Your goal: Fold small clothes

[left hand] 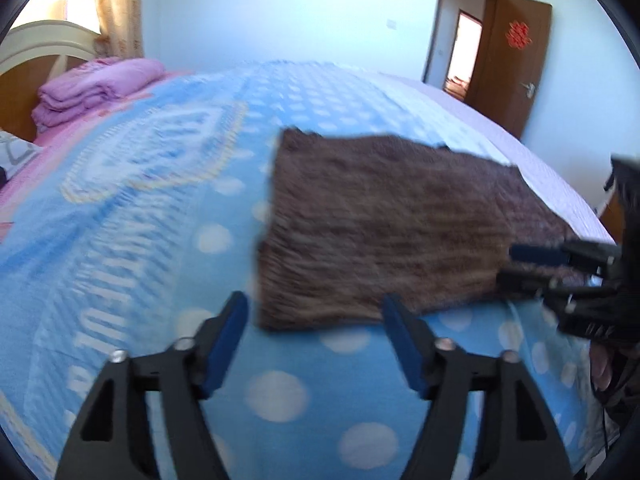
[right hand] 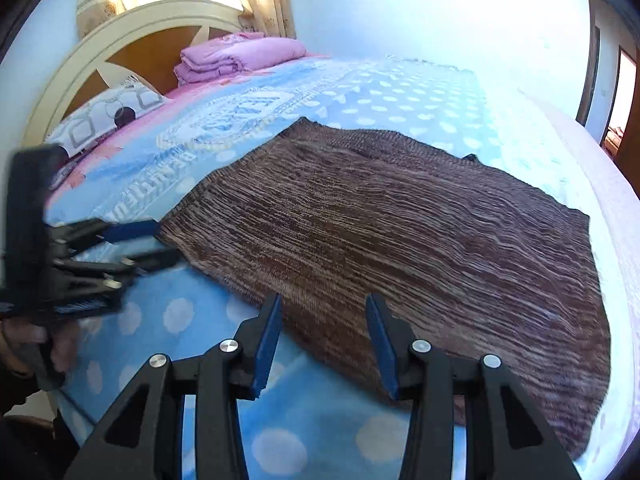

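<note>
Both jaws stand wide, holding nothing: left gripper (left hand: 316, 316) and right gripper (right hand: 322, 320) at the near edge of the brown ribbed knit garment (right hand: 400, 232), flat on the blue polka-dot bedspread (right hand: 192, 316). Best pinch both near corners evenly before lifting.

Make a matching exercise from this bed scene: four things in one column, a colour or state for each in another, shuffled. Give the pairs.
Things:
1. knitted garment
2. folded quilt
3. left tool
4. door

Colour or state:
A. open, empty, by the garment's near corner
B. pink, stacked near the headboard
C. brown wood, ajar, red ornament on it
D. brown, spread flat on the blue dotted blanket

Pairs: 1-D, 2-B, 3-A, 4-C
</note>
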